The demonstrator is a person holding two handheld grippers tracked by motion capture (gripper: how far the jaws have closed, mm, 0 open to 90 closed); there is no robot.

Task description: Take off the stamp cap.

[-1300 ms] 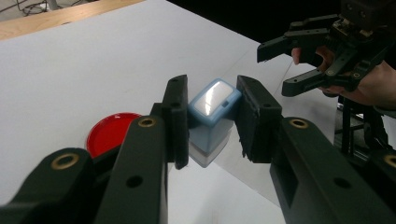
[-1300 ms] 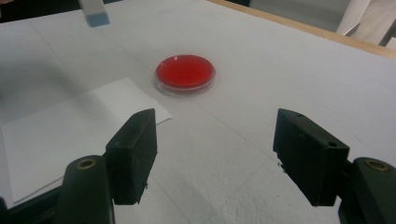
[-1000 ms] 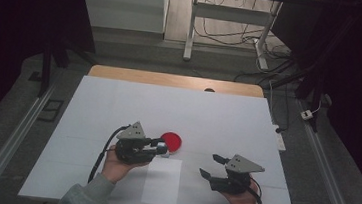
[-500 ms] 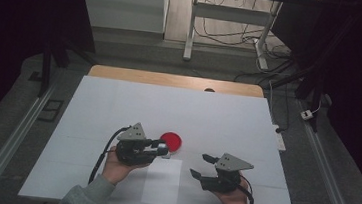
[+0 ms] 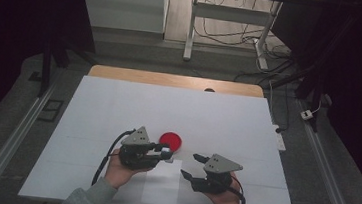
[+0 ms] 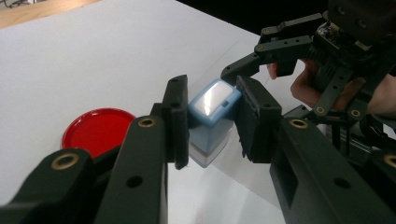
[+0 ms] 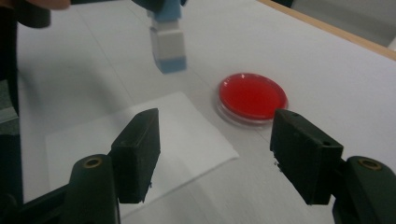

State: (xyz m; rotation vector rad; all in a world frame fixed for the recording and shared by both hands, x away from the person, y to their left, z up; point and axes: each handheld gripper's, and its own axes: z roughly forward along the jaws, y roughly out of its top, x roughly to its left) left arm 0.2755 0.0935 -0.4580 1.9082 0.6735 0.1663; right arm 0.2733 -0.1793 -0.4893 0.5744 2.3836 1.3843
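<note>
A: Item one, the left gripper [image 5: 164,152]. State?

B: Clenched on a small blue stamp [image 6: 212,120], one pad on each side. The stamp's long axis runs straight down from the jaws, its pale lower end clear of the table and hanging off the near edge of the red ink pad [image 5: 170,141].

A: Item two, the right gripper [image 5: 190,166].

B: Released, nothing between its jaws, which have just been closing a little. Seen from the right gripper view, the stamp [image 7: 166,39] lies ahead and above its left jaw; the red ink pad [image 7: 252,96] lies ahead near its right jaw; the sheet of white paper [image 7: 140,140] lies directly beneath.

A: Which hand is nearer the stamp?

B: The left holds it; the right is close beside, jaws pointed toward it.

A: Deciding relation?

B: Judged: the stamp stands between pad and paper, the paper just toward the person from the left gripper.

A: Change from a second ago?

B: The right gripper has drifted in toward the left one. The left gripper, stamp and pad sit as before.
</note>
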